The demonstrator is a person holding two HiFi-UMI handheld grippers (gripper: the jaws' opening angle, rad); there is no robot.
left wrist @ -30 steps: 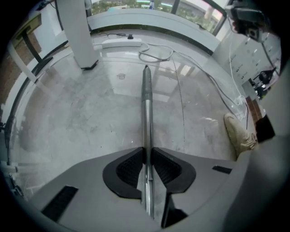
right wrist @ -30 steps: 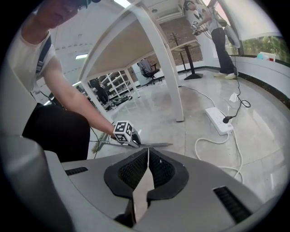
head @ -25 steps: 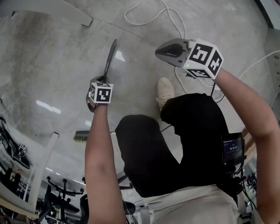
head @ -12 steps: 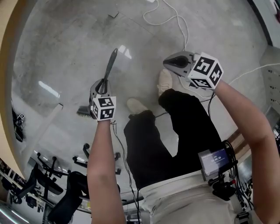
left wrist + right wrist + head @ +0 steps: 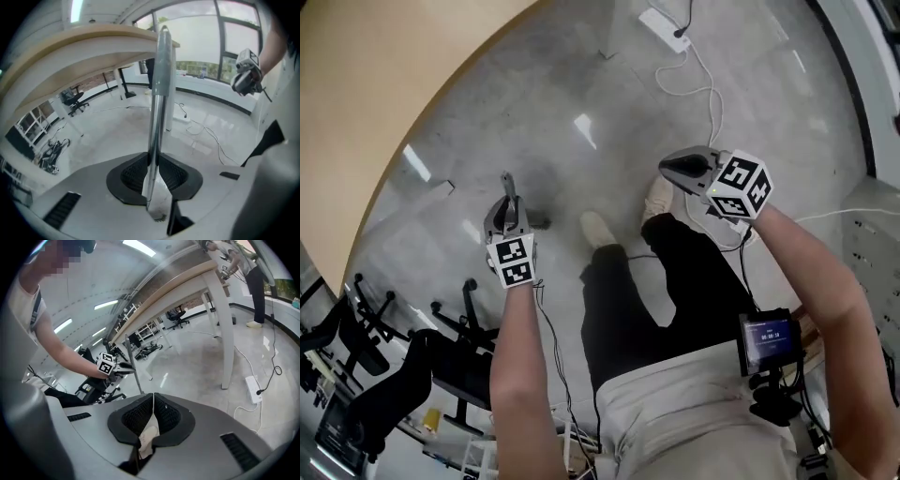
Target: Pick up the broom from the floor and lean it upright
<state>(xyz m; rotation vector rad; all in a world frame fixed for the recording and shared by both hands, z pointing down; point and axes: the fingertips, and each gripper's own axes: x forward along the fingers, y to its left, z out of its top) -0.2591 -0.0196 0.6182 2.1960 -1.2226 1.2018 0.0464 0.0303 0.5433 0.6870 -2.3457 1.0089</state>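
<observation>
Raising broom: handle near upright now

Left claw [image 5: 509, 210] clenched on broom [image 5: 159, 93] handle. A second ago the handle slanted with the brush on the floor [image 5: 581, 84]. It now stands near vertical beside the desk [image 5: 384, 66]. Right claw [image 5: 667, 167] closed, empty.

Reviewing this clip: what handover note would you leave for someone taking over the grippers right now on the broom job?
Left gripper: shut on the broom handle, which stands roughly upright through its jaws.
Right gripper: shut, empty, off to the side.
Done: handle gripped and raised upright.
Left: lean it against a support; the wooden table is close by.
Bristle end is out of sight.
</observation>
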